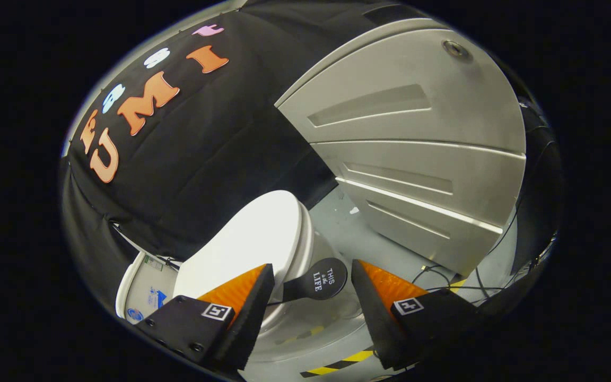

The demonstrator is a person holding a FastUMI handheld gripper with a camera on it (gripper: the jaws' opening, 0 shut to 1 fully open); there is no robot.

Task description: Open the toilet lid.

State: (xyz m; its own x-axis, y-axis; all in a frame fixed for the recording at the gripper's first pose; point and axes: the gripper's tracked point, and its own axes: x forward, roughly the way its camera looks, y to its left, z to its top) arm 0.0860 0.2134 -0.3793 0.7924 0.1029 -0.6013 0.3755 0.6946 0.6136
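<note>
Claw (pixel 311 297) spread wide, gripping nothing. Toilet lid (pixel 247 244) is down, partly behind my left finger (pixel 234 297); its black lift tab (pixel 322 279) sits between the fingers, just ahead. Risk: I judge closing early could miss the tab or graze the lid rim.

Black round tab (pixel 322 279) at the lid (pixel 247 244) edge is showing white print: "THIS is the LIFE". The tab is sitting between the gripper (pixel 312 266) fingertips, which are standing wide apart, neither pressing it. Each finger (pixel 231 292) is carrying a square black-and-white marker, no words. White bin (pixel 143 292) beside the toilet is wearing blue-printed stickers, too small to read.
</note>
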